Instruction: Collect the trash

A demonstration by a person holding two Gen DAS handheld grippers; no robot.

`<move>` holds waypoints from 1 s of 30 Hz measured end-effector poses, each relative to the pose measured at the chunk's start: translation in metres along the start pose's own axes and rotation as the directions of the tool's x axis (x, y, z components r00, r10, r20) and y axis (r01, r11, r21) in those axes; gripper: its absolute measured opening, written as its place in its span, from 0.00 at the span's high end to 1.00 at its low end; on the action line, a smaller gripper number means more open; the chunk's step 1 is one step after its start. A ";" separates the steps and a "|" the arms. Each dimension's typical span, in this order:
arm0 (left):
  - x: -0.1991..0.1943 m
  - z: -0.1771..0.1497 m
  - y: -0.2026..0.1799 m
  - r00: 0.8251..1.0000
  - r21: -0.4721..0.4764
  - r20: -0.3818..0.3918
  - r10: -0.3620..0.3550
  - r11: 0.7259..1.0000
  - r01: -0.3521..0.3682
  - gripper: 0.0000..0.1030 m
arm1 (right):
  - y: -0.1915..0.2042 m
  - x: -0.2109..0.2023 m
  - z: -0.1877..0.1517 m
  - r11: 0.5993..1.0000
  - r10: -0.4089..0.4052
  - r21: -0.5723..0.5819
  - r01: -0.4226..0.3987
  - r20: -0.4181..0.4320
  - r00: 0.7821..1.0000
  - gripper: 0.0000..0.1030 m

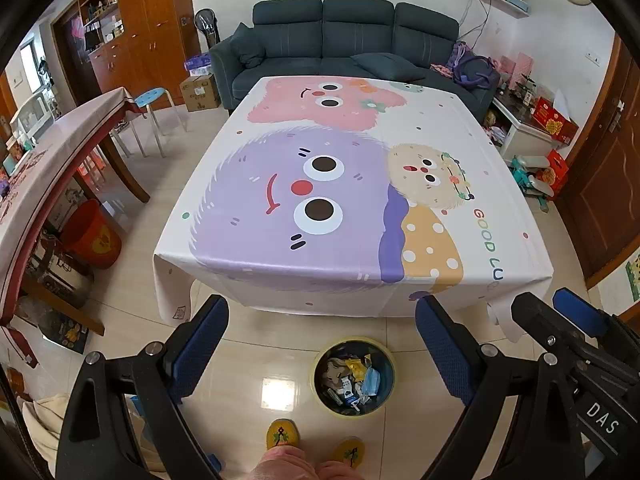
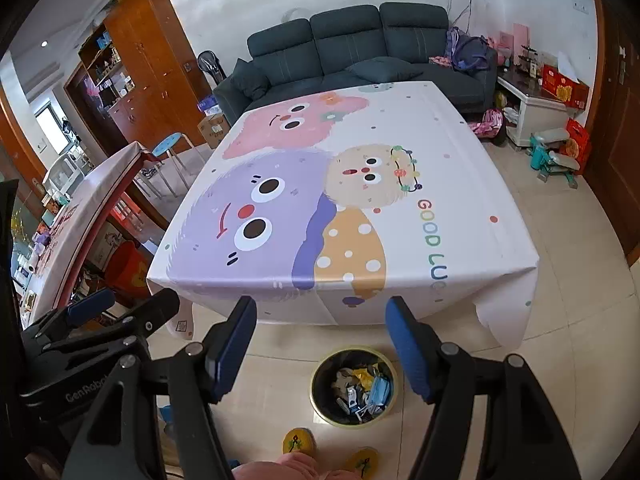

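Observation:
A round trash bin (image 1: 353,376) with a yellow rim stands on the floor in front of the table; it also shows in the right wrist view (image 2: 354,386). It holds several wrappers and a blue face mask (image 1: 370,381). My left gripper (image 1: 322,346) is open and empty, held above the floor over the bin. My right gripper (image 2: 322,346) is open and empty, also above the bin. The right gripper shows at the right edge of the left wrist view (image 1: 560,328). The left gripper shows at the left of the right wrist view (image 2: 120,312).
A table with a cartoon tablecloth (image 1: 352,184) fills the middle. A dark sofa (image 1: 344,40) stands behind it. A second table (image 1: 52,168), a blue stool (image 1: 150,98) and a red bucket (image 1: 92,236) are at the left. Yellow slippers (image 1: 282,434) are near the bin.

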State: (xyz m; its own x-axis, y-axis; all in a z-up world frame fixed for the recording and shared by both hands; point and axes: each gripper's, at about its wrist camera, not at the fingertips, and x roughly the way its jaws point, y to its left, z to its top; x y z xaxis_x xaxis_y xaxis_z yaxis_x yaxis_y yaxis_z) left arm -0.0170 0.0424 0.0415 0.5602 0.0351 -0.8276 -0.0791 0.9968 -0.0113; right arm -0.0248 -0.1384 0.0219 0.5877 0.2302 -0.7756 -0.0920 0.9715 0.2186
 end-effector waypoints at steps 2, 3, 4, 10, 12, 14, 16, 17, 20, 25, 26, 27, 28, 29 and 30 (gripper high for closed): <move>-0.001 0.001 -0.001 1.000 0.006 0.004 0.004 1.000 -0.004 0.09 | 0.001 -0.001 0.001 1.000 0.001 -0.004 -0.001 0.004 1.000 0.34; -0.001 0.001 -0.002 1.000 0.009 0.006 0.004 1.000 -0.004 0.09 | 0.001 0.000 0.002 1.000 0.001 -0.006 -0.001 0.004 1.000 0.34; -0.001 0.001 -0.002 1.000 0.010 0.008 0.004 1.000 -0.004 0.09 | 0.001 0.000 0.002 1.000 0.000 -0.006 0.000 0.004 1.000 0.34; -0.003 0.004 -0.005 1.000 0.016 0.013 0.005 1.000 -0.006 0.09 | 0.002 -0.001 0.004 1.000 -0.001 -0.006 0.001 0.010 1.000 0.34; -0.004 0.004 -0.006 1.000 0.019 0.015 0.006 1.000 -0.006 0.09 | 0.002 -0.001 0.005 1.000 -0.001 -0.005 0.001 0.013 1.000 0.34; -0.004 0.004 -0.006 1.000 0.019 0.015 0.006 1.000 -0.006 0.09 | 0.002 -0.001 0.005 1.000 -0.001 -0.006 0.001 0.012 1.000 0.34; -0.004 0.004 -0.006 1.000 0.019 0.016 0.006 1.000 -0.006 0.09 | 0.002 -0.001 0.005 1.000 -0.001 -0.007 0.001 0.013 1.000 0.34; -0.004 0.005 -0.006 1.000 0.020 0.015 0.006 1.000 -0.006 0.09 | 0.002 -0.001 0.006 1.000 -0.001 -0.007 0.001 0.013 1.000 0.34; -0.004 0.005 -0.006 1.000 0.020 0.016 0.005 1.000 -0.005 0.09 | 0.002 -0.002 0.006 1.000 -0.001 -0.006 0.001 0.015 1.000 0.34; -0.004 0.007 -0.008 1.000 0.022 0.020 0.004 1.000 -0.005 0.09 | 0.000 -0.003 0.010 1.000 -0.003 -0.001 0.003 0.016 1.000 0.34; -0.004 0.007 -0.008 1.000 0.022 0.020 0.003 1.000 -0.003 0.09 | -0.001 -0.004 0.011 1.000 -0.004 0.000 0.004 0.017 1.000 0.34; -0.004 0.007 -0.008 1.000 0.022 0.019 0.003 1.000 -0.004 0.09 | -0.001 -0.005 0.012 1.000 -0.005 0.001 0.005 0.018 1.000 0.34; -0.004 0.007 -0.008 1.000 0.021 0.019 0.002 1.000 -0.003 0.09 | -0.001 -0.005 0.012 1.000 -0.005 0.001 0.005 0.018 1.000 0.34; -0.004 0.007 -0.009 1.000 0.021 0.018 0.001 1.000 -0.002 0.09 | -0.001 -0.005 0.012 1.000 -0.006 0.001 0.006 0.019 1.000 0.34; -0.005 0.007 -0.009 1.000 0.023 0.017 0.000 1.000 0.000 0.09 | -0.001 -0.005 0.012 1.000 -0.005 0.000 0.005 0.018 1.000 0.34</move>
State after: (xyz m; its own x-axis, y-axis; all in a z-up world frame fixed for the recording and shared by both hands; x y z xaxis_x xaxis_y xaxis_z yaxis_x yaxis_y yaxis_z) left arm -0.0126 0.0333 0.0495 0.5741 0.0360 -0.8180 -0.0605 0.9982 0.0015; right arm -0.0179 -0.1417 0.0327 0.6029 0.2242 -0.7657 -0.0890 0.9726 0.2147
